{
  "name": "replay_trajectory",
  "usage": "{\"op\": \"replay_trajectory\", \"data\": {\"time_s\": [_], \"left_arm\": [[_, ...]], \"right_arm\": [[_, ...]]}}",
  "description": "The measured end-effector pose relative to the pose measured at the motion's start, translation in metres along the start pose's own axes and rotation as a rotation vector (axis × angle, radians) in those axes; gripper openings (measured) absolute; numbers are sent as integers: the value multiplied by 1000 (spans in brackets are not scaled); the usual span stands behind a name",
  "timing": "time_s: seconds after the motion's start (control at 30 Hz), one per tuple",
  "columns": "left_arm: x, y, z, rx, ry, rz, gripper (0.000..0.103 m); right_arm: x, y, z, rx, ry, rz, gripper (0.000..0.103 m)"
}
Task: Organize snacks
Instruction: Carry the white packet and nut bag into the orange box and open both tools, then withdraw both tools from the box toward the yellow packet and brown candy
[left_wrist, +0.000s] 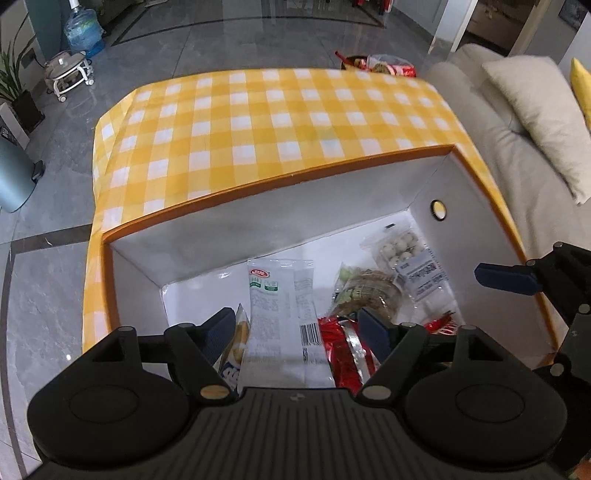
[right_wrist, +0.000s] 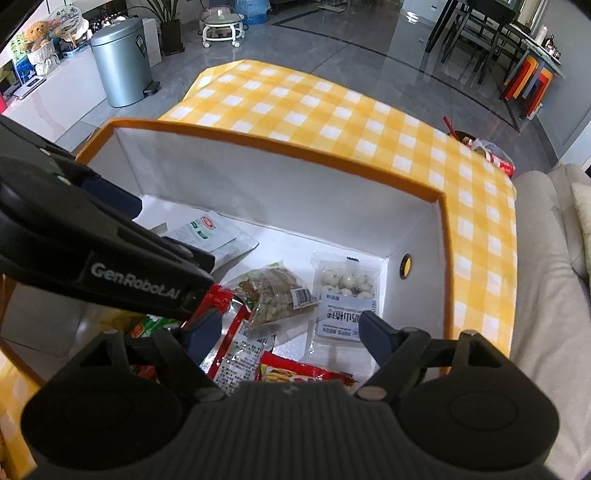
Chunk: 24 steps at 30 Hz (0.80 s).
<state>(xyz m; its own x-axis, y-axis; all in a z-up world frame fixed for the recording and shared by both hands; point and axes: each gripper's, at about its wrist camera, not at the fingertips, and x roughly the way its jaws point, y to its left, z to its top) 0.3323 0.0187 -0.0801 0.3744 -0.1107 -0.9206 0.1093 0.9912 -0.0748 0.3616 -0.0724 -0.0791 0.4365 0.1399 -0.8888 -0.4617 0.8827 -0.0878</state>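
Observation:
An orange-rimmed white box (left_wrist: 258, 188) (right_wrist: 295, 155) stands on the yellow checked tablecloth (left_wrist: 258, 122) and holds several snack packs. My left gripper (left_wrist: 299, 328) hangs open and empty above a white pack (left_wrist: 275, 295) and a red pack (left_wrist: 340, 343). A brown cracker pack (left_wrist: 365, 291) (right_wrist: 277, 291) and a pack of white balls (left_wrist: 400, 249) (right_wrist: 345, 282) lie further right. My right gripper (right_wrist: 291, 330) is open and empty above red packs (right_wrist: 295, 373). The right gripper's finger (left_wrist: 506, 277) shows at the box's right wall in the left wrist view. The left gripper's body (right_wrist: 92, 254) crosses the right wrist view.
A beige sofa (left_wrist: 517, 122) with a cushion (left_wrist: 539, 114) stands right of the table. More snacks in a bowl (left_wrist: 380, 66) (right_wrist: 487, 151) sit at the table's far corner. A metal bin (right_wrist: 122, 62) and a water bottle (left_wrist: 83, 29) stand on the grey floor.

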Motion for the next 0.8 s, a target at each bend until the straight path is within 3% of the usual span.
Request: {"op": "replay_trajectory", "data": {"time_s": [0.3, 0.8], "left_arm": [[-56, -7, -22, 26, -117, 7, 89], [-114, -51, -95, 152, -276, 31, 89]], "right_arm": [[-38, 1, -18, 29, -46, -15, 83], [-105, 18, -91, 84, -186, -91, 85]]}}
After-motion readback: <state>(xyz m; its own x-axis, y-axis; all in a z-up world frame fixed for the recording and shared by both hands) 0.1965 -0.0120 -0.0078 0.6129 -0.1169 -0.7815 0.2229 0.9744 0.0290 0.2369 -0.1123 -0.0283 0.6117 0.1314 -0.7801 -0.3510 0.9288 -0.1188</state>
